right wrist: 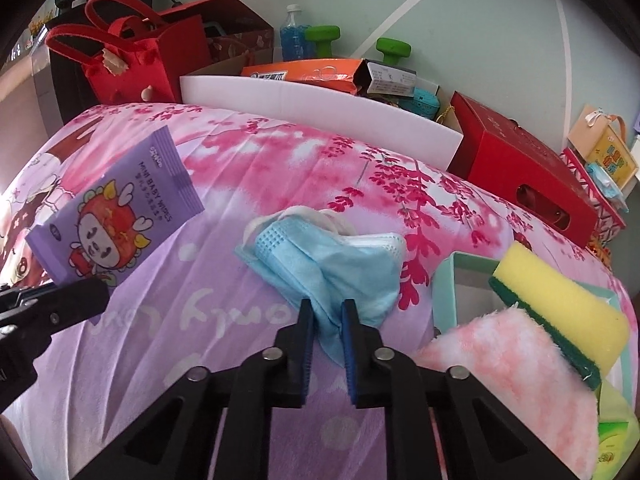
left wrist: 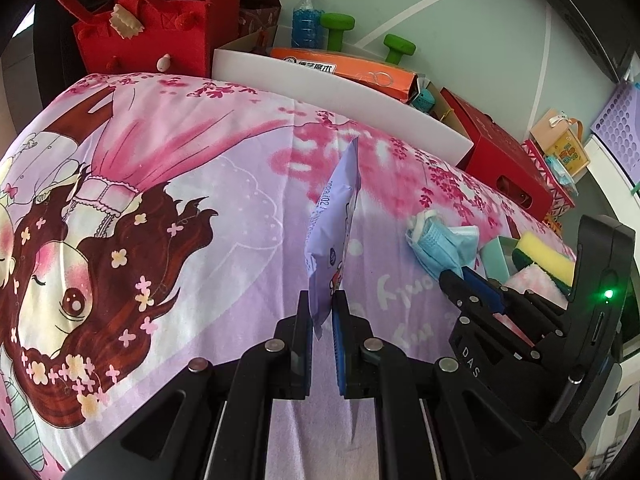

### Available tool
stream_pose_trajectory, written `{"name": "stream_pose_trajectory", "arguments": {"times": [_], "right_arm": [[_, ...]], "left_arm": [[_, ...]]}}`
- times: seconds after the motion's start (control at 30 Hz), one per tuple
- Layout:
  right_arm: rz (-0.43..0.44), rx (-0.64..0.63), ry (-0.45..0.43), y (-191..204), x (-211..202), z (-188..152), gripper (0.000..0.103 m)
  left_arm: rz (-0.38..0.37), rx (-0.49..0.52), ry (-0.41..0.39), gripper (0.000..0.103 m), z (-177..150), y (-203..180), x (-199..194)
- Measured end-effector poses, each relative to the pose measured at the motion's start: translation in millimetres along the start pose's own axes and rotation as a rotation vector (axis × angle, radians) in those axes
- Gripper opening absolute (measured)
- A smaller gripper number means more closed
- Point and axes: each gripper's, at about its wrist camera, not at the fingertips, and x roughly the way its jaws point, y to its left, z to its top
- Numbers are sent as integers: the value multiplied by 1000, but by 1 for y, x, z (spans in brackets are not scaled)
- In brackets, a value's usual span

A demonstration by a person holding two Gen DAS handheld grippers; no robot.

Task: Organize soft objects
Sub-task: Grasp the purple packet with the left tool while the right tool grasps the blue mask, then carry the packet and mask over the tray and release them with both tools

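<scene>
My left gripper (left wrist: 321, 308) is shut on a purple pack of baby wipes (left wrist: 334, 220) and holds it edge-on above the pink cartoon bedsheet (left wrist: 168, 168). The pack also shows at the left of the right wrist view (right wrist: 116, 216). My right gripper (right wrist: 326, 320) is shut on a blue face mask (right wrist: 320, 256), which lies bunched on the sheet (right wrist: 240, 160). The mask (left wrist: 440, 240) and right gripper (left wrist: 464, 280) also appear at the right of the left wrist view.
A teal box (right wrist: 448, 280) at the right holds a yellow-green sponge (right wrist: 560, 304) and a pink fluffy cloth (right wrist: 512, 364). Behind the bed stand a white foam board (right wrist: 320, 104), a red felt bag (right wrist: 132, 60), a red box (right wrist: 520, 164) and green dumbbells (right wrist: 392, 50).
</scene>
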Motion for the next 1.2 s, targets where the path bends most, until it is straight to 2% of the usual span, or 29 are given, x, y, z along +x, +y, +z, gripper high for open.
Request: {"name": "stream_pose_trajectory", "arguments": {"times": [0.27, 0.63, 0.73, 0.83, 1.07, 1.2], "right_arm": [[43, 49, -35, -5, -22, 2, 7], [63, 147, -201, -23, -114, -1, 7], [44, 181, -241, -35, -139, -7, 7], [-22, 206, -263, -50, -157, -13, 7], [-139, 322, -250, -107, -176, -44, 7], [-171, 387, -236, -140, -179, -63, 7]], "left_arm": [[14, 3, -9, 9, 1, -1, -6], [13, 36, -76, 9, 4, -19, -43], [-3, 49, -107, 9, 5, -28, -60], [-24, 70, -131, 9, 6, -41, -73], [-113, 177, -157, 9, -1, -92, -87], [-144, 256, -144, 9, -10, -128, -84]]}}
